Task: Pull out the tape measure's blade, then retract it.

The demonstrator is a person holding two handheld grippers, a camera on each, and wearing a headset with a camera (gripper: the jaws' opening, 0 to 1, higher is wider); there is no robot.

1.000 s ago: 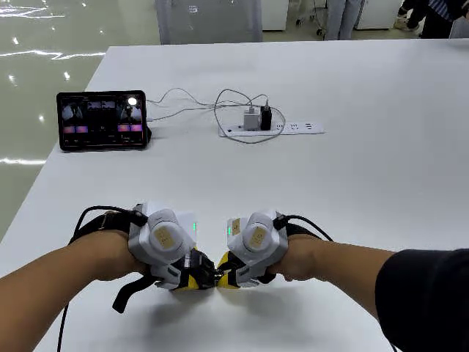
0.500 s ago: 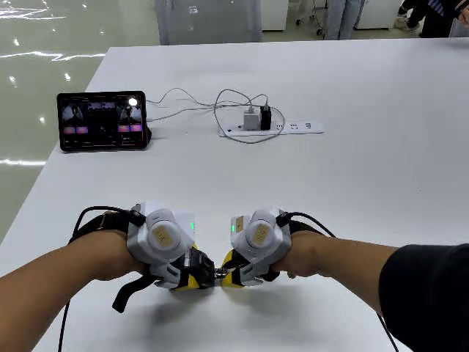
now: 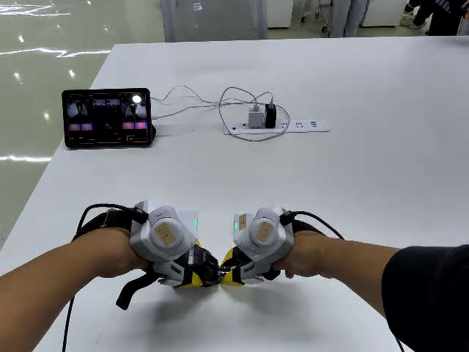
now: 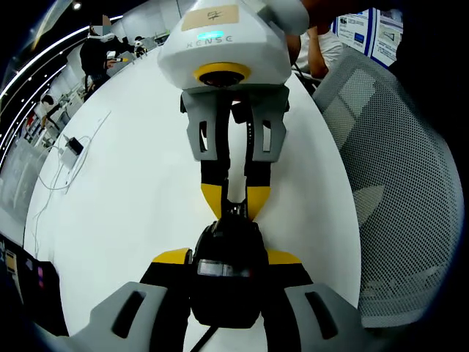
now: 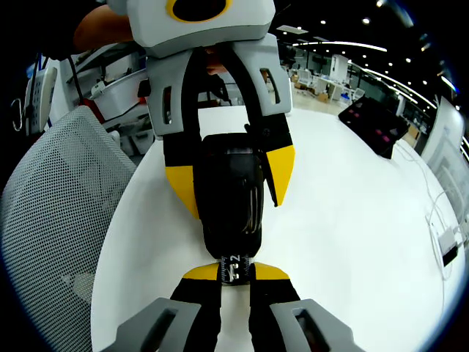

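Nearest the person, the left gripper (image 4: 227, 258) is clamping its jaws on the black tape measure (image 4: 223, 290) low over the worktop (image 3: 330, 191), likely bracing it. The right gripper (image 5: 234, 273) is facing it nose to nose, jaws pinched shut on the tip of the blade (image 5: 234, 264), which is barely showing. Farther back, a tablet (image 3: 108, 117) and power strip (image 3: 282, 126) are lying well clear, leaving room to draw the hands apart.
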